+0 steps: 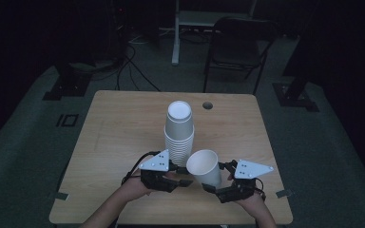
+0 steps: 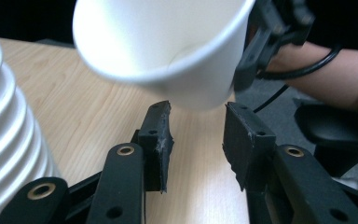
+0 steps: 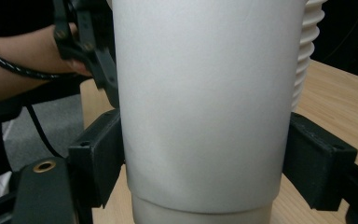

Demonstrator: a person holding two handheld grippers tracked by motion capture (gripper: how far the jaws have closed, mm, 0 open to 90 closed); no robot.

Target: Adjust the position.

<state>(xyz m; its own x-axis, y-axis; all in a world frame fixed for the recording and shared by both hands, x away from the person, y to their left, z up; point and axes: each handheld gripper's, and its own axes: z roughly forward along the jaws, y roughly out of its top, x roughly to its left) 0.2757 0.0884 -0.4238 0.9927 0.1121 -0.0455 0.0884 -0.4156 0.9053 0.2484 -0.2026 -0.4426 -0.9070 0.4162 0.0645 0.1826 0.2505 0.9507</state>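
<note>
— High view first: where's the loose paper cup?
— Tilted above the table, just beside the stack of cups, its white inside bare.
— Who holds it?
— The right gripper, fingers pinching its wall. The left gripper has its fingers spread, holding nothing, just under the cup's rim.

Legible text, labels, brands, numbers, signs: none on any surface in the three views.
</note>
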